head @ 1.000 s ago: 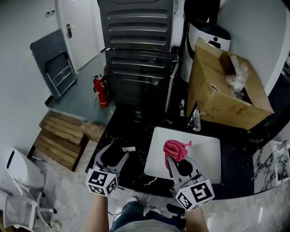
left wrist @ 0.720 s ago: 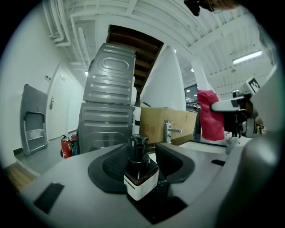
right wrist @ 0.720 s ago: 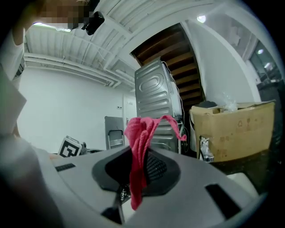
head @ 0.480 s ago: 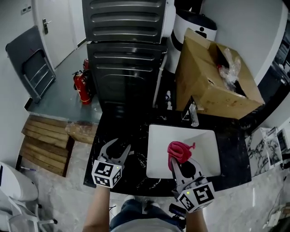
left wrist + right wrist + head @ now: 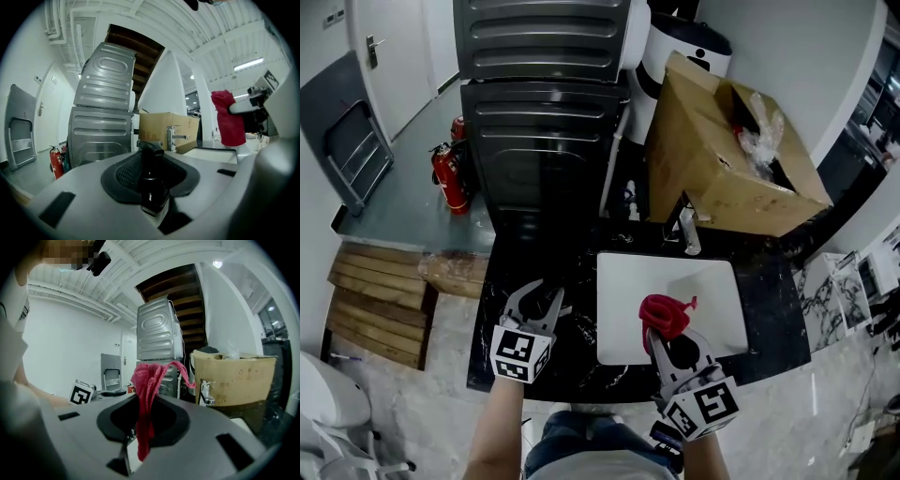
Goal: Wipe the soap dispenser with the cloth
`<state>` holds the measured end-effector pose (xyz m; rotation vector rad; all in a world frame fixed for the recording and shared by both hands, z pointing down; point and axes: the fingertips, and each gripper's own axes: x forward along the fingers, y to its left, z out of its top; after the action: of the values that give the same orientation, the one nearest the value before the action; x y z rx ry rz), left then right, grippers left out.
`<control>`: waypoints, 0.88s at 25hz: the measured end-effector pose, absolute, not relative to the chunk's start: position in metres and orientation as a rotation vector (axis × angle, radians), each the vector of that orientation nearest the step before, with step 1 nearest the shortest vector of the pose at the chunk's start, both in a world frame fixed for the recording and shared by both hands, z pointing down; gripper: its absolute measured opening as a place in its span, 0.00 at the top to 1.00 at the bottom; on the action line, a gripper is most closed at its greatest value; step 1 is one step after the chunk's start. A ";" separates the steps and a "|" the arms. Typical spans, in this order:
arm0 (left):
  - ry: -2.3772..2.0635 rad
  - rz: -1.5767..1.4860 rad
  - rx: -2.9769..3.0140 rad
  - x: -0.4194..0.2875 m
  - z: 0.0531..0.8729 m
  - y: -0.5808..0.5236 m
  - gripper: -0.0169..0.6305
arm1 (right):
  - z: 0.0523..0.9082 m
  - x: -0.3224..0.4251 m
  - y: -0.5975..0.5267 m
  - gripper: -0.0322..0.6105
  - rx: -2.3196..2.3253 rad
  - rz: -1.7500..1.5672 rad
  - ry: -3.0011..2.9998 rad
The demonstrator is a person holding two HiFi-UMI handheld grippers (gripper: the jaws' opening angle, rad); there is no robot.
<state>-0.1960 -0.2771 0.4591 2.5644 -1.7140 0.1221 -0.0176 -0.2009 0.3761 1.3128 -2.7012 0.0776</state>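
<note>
The left gripper [image 5: 545,293] is pinching the soap dispenser [image 5: 152,186] between its just-closing jaws; the right gripper [image 5: 145,400] is clamping the cloth [image 5: 148,379].

Head view steeply down; gripper views low, level, both facing faucet [image 5: 174,137]

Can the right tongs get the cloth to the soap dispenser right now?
Probably yes. The left tongs, whose jaws have just been closing, hold the soap dispenser beside the sink; nothing stands between it and the cloth in the right tongs.
</note>
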 end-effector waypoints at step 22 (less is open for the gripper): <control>-1.751 0.183 2.539 -0.188 0.462 -0.289 0.81 | 0.379 -0.022 -0.190 0.85 1.226 0.056 -2.725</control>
<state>-0.1876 -0.2891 0.4618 2.5386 -1.7513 0.1835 -0.0225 -0.1900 0.3790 1.2262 -2.7254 0.0558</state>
